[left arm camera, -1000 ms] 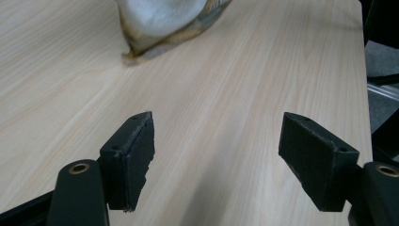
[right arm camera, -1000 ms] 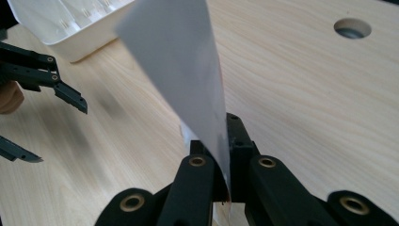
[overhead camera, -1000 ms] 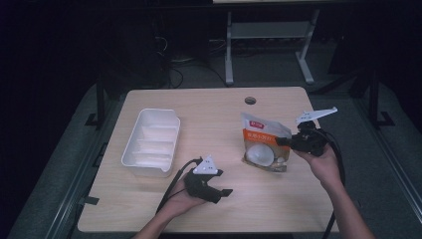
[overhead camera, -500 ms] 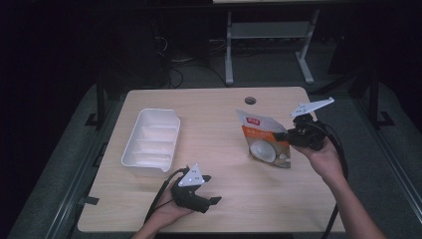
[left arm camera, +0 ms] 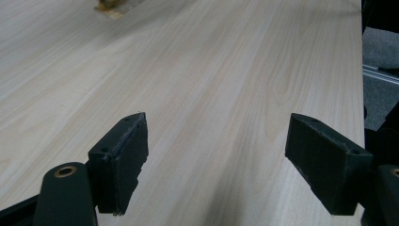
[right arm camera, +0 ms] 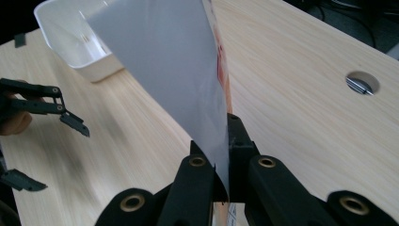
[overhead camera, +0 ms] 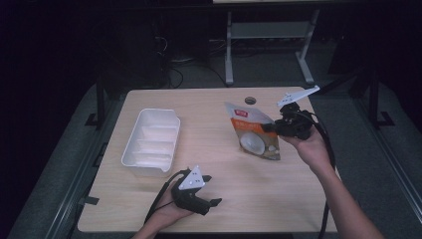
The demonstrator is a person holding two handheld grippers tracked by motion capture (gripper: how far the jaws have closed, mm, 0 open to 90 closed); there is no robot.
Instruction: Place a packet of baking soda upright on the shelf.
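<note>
- Right gripper [overhead camera: 272,128] lifts pouch [overhead camera: 253,137], fingers clamped on one thin edge (likely to slip or swing).
- Left gripper [overhead camera: 211,203] idles, fingers apart, near tray [overhead camera: 149,140].

Pale wood table [overhead camera: 234,174] — white ridged tray [overhead camera: 151,141] resting at its left

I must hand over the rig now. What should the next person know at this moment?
Right gripper: shut on the snack pouch at its edge, held up off the table.
Left gripper: open, empty, low over the near edge.
White tray: on the left side, appears empty.
Done: pouch picked up.
Left: probably placing it in the tray.
</note>
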